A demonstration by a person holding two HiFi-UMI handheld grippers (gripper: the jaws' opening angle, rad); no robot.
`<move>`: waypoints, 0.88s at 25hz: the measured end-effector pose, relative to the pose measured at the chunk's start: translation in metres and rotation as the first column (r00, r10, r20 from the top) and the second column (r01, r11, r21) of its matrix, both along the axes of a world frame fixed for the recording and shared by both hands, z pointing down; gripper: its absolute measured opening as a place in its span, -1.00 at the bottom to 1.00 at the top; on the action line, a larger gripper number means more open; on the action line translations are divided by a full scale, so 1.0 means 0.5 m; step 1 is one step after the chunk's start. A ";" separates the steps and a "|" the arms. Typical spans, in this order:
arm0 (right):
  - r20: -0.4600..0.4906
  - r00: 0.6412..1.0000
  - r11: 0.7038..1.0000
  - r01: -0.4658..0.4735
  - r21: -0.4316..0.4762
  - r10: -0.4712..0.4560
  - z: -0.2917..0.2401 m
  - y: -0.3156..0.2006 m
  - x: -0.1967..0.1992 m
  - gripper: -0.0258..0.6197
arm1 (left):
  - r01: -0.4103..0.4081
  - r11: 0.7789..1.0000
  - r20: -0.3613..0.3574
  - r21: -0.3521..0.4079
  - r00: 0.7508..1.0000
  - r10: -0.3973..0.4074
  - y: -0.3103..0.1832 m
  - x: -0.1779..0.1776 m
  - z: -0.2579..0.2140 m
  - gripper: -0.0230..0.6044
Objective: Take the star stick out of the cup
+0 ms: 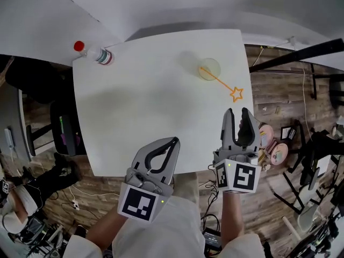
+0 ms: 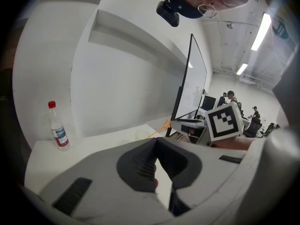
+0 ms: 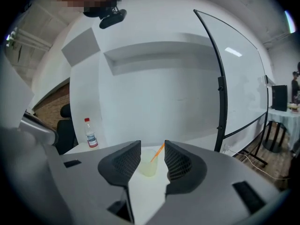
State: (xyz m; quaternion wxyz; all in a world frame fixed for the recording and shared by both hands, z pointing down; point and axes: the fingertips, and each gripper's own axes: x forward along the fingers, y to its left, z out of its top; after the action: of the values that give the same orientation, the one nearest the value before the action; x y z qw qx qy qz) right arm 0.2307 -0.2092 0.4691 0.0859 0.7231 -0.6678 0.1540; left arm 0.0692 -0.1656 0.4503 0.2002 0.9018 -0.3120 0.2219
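Directly ahead of the right gripper [image 1: 239, 113], fingers spread and empty, the star stick [image 1: 223, 83] leans out of the cup [image 1: 209, 69] on the surface [image 1: 140, 101], its star end slanting rightward. The left gripper [image 1: 174, 140], fingers pressed together, is farther away.

star stick [image 3: 158, 152]: star hidden behind right hand-held gripper [image 3: 152, 148]; bottle [image 3: 90, 134] label unreadable.

The head view looks steeply down on the whole white bench [image 1: 140, 106] from above its near edge. Both gripper views sit low there, facing the far wall [image 3: 164, 102]. All three share the bottle [image 2: 57, 130] and cup [image 3: 149, 165].
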 end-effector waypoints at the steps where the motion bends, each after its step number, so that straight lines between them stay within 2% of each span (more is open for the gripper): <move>1: 0.001 1.000 1.000 -0.003 -0.004 0.003 0.009 -0.005 0.003 -0.47 | 0.001 1.000 0.000 -0.002 1.000 -0.001 -0.002 0.000 0.004 -0.94; 12: 0.021 0.999 0.999 -0.050 -0.016 0.050 0.070 -0.060 0.031 -0.47 | 0.025 0.999 0.029 -0.032 0.999 -0.024 -0.013 -0.011 0.034 -0.94; 16: 0.019 0.999 0.999 -0.048 -0.025 0.049 0.074 -0.069 0.033 -0.58 | 0.019 1.000 0.033 -0.025 0.999 -0.018 -0.015 -0.013 0.029 -0.94; 18: 0.021 0.999 0.999 -0.045 -0.017 0.045 0.070 -0.072 0.035 -0.79 | 0.023 0.999 0.029 -0.025 0.999 -0.023 -0.016 -0.013 0.026 -0.94; 22: 0.033 0.999 1.000 -0.025 0.006 0.025 0.059 -0.073 0.025 -0.85 | 0.026 0.999 0.025 -0.020 0.999 -0.025 -0.012 -0.020 0.024 -0.94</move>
State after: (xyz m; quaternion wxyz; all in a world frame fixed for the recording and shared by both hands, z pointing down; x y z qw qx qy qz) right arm 0.2429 -0.2455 0.4985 0.0709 0.7290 -0.6606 0.1648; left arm 0.0593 -0.1717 0.4625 0.2081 0.8930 -0.3237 0.2335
